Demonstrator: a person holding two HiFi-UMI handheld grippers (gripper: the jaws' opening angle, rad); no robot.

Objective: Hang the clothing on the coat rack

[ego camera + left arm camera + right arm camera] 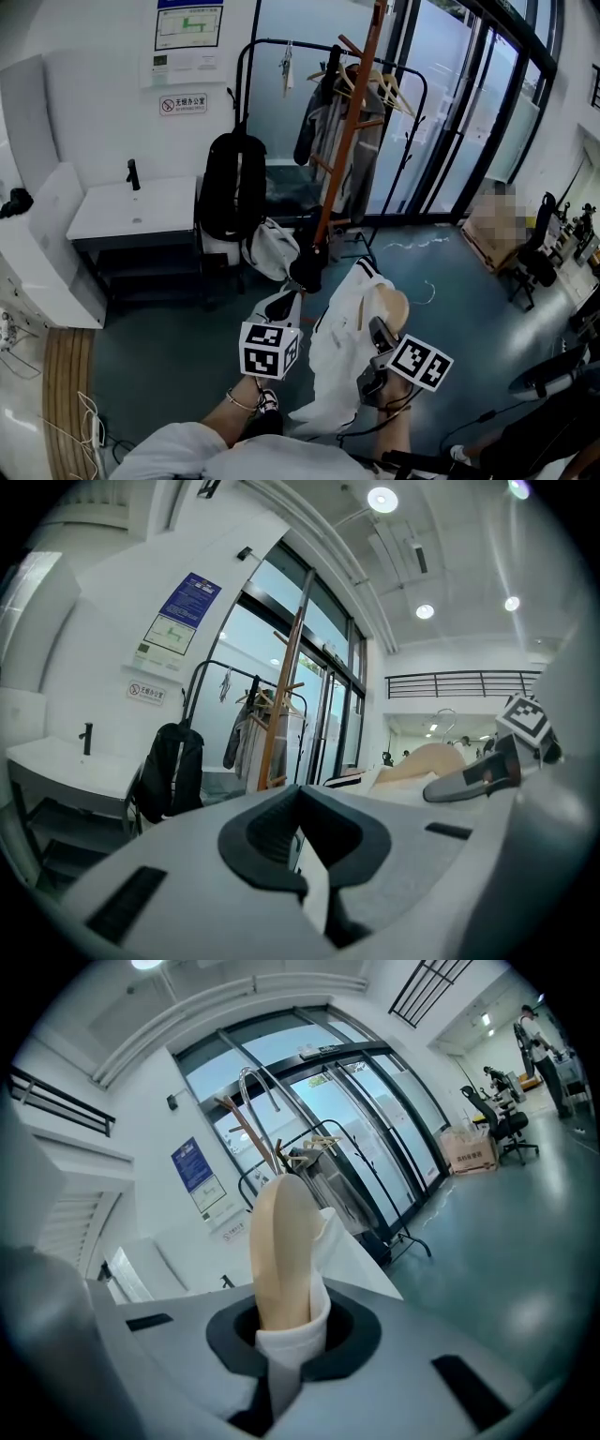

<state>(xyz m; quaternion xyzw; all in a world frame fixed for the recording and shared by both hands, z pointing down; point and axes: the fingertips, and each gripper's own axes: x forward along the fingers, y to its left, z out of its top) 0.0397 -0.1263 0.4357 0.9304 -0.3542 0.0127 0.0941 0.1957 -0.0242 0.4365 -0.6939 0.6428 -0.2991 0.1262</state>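
Observation:
A white garment [339,352] with black trim hangs on a wooden hanger [392,307] between my two grippers, low in the head view. My right gripper [380,335] is shut on the hanger's end [281,1251], with white cloth [286,1349] wrapped round it in the jaws. The hanger's metal hook [255,1082] sticks up beyond. My left gripper [283,307] is shut on the garment's other side; a strip of white cloth [314,878] shows between its jaws. The orange-brown wooden coat rack [349,131] stands ahead, beyond both grippers, and shows as a pole [281,705] in the left gripper view.
A black rail rack [403,80] with hung clothes and bare hangers stands behind the coat rack. A black backpack [230,187] hangs at its left beside a white sink counter [131,211]. A white bag [272,248] lies at the pole's foot. Glass doors, a cardboard box [492,225] and an office chair [534,255] are at the right.

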